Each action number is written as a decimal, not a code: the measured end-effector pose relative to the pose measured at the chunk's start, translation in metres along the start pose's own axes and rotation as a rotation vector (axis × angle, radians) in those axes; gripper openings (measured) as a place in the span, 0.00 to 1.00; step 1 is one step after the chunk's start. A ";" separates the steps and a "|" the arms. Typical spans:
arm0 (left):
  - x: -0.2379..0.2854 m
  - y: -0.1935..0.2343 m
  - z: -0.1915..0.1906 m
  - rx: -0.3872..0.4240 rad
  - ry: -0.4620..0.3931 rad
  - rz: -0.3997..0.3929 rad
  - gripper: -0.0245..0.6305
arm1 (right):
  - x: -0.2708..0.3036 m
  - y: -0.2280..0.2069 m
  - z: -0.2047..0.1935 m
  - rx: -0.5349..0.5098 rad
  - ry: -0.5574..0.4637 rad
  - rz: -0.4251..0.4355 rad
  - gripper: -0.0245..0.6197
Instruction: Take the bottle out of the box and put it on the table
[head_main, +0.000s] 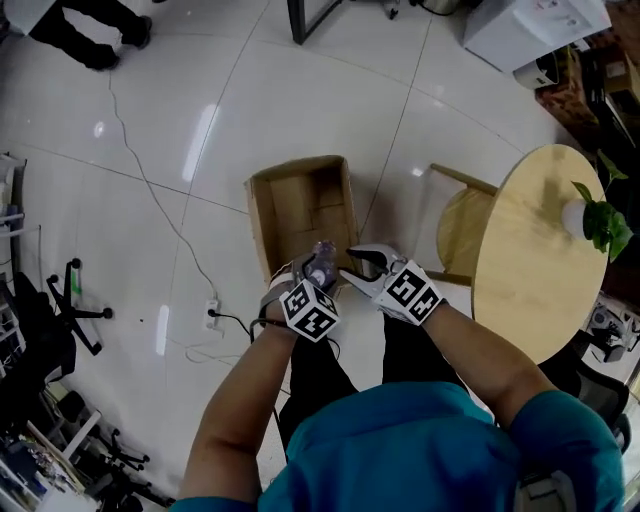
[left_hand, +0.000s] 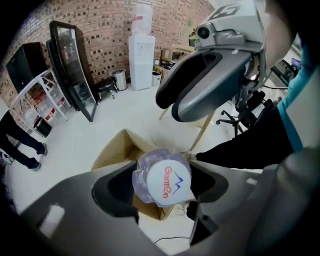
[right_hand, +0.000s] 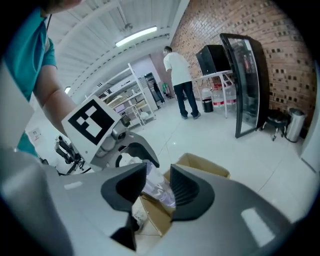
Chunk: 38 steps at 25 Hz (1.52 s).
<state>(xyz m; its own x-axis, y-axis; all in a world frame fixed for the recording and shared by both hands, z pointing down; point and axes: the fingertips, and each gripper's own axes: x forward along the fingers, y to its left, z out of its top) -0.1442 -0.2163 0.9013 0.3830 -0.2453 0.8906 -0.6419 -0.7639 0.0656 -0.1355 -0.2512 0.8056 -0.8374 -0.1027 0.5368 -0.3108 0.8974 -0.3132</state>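
Head view, with both gripper views. An open cardboard box (head_main: 262, 215) stands on the pale tiled floor (head_main: 150, 120), flaps up, and serves as the reference for all positions. Directly above the near edge of the box, a person in a teal shirt (head_main: 420, 440) holds the left gripper (head_main: 303, 270) and the right gripper (head_main: 352, 268) close together, with the clear plastic bottle (head_main: 322, 262) between them and clear of the box. In the left gripper view the jaws stand fairly wide and clamp the bottle on both sides just below its white round end, which bears red and blue print and faces the camera; the box lies beneath it. In the right gripper view the jaws stand narrow and pinch the clear body of the same bottle, again with the box behind. To the right of the box stands a wooden chair (head_main: 460, 225), and beyond it a round wooden table (head_main: 530, 270) carrying a potted plant (head_main: 600, 220). To the left of the box a cable (head_main: 150, 185) runs across the floor to a socket strip (head_main: 212, 312).
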 end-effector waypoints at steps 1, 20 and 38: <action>-0.023 -0.009 -0.001 0.005 -0.014 0.020 0.51 | -0.010 0.020 0.010 -0.027 -0.020 0.003 0.26; -0.401 -0.160 -0.001 0.274 -0.177 0.033 0.51 | -0.191 0.304 0.178 -0.199 -0.213 -0.124 0.25; -0.453 -0.339 0.154 0.488 -0.221 -0.078 0.51 | -0.463 0.330 0.128 -0.130 -0.360 -0.411 0.24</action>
<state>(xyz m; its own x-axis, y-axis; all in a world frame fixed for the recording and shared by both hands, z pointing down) 0.0025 0.0623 0.4065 0.5814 -0.2558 0.7723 -0.2430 -0.9606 -0.1352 0.0919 0.0373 0.3539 -0.7670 -0.5744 0.2859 -0.6049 0.7960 -0.0235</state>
